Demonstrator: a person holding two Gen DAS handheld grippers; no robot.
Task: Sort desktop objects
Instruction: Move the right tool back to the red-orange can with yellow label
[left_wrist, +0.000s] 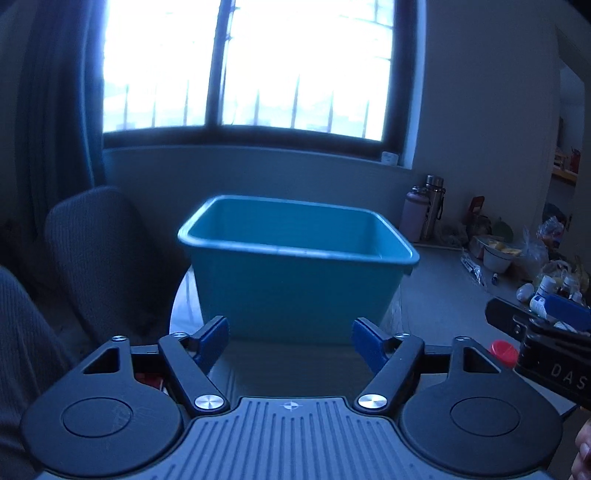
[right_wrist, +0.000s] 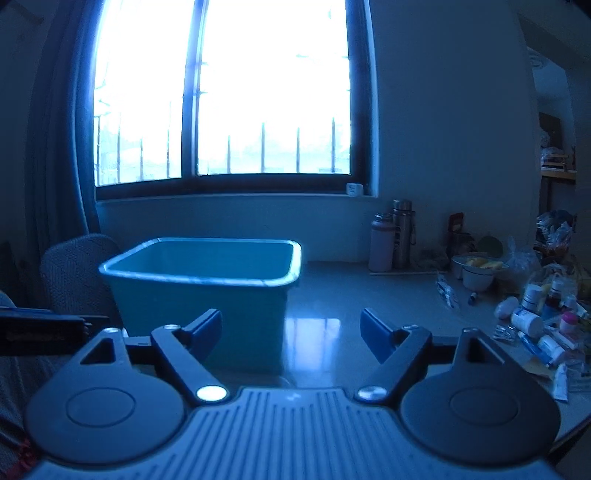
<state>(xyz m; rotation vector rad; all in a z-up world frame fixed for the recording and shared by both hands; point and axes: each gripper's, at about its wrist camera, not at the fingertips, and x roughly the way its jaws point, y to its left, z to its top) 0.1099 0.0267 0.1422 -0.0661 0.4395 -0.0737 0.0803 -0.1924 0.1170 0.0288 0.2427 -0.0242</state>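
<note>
Left wrist view: left tongs spread wide with nothing between the blue pads, aimed straight at the near wall of the teal bin, which stands upright at the left end of the counter, close ahead and filling the middle of the view. Only here: a red-capped bottle just beside the right finger, the side of the right tongs entering from the right edge, and part of a hand in the lower right corner. Right wrist view: right tongs likewise wide apart and empty, pointing past the bin's right corner at bare, glossy counter. Only here: the full scatter of small bottles and tubes lying on the counter at the right, well apart from the bin, with a bowl behind them and two flasks upright against the wall. Shared by both: the bright barred window behind the bin and a grey chair back to its left. Inside of the bin only partly visible; contents cannot be told.
</note>
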